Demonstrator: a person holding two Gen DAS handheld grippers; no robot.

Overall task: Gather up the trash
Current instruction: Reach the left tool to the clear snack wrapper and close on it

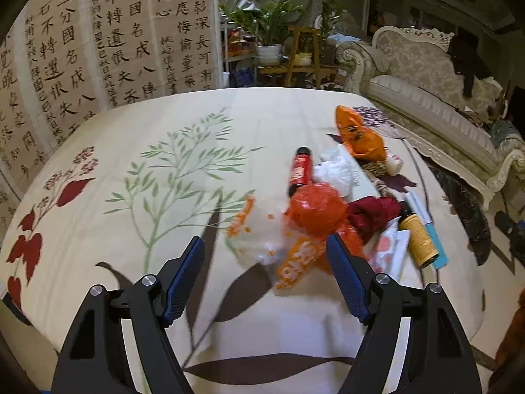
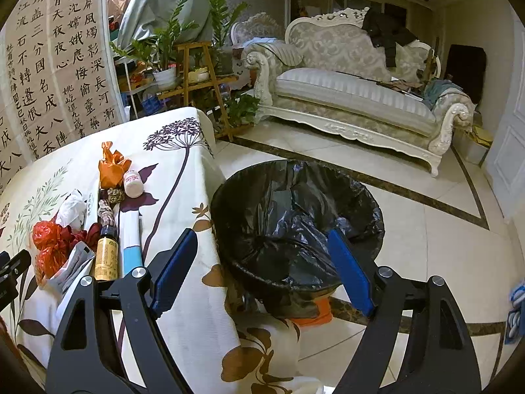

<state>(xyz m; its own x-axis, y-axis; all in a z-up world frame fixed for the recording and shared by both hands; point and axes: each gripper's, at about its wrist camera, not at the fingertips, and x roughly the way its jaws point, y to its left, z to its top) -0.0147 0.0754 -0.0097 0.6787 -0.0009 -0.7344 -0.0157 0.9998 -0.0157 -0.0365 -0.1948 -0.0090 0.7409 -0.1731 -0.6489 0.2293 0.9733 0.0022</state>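
1. Left wrist view: left gripper (image 1: 265,256) spread, nothing pinched; clear orange-printed wrapper (image 1: 262,239) lies just ahead between its jaws, the nearest piece of the trash pile.
2. Right wrist view: right gripper (image 2: 262,262) spread, empty, over the bin (image 2: 295,216); pile far left on the table (image 2: 183,177); left arm nearer.

text: 三分國 名成八陣圖 | on: calligraphy screen (image 1: 108,36)

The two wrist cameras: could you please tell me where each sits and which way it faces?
Left wrist: on the left gripper, looking down at the trash pile on the table; open jaws show.
Right wrist: on the right gripper, facing the black-lined bin beside the table; open jaws show.
Shared: brown bottle, sofa.
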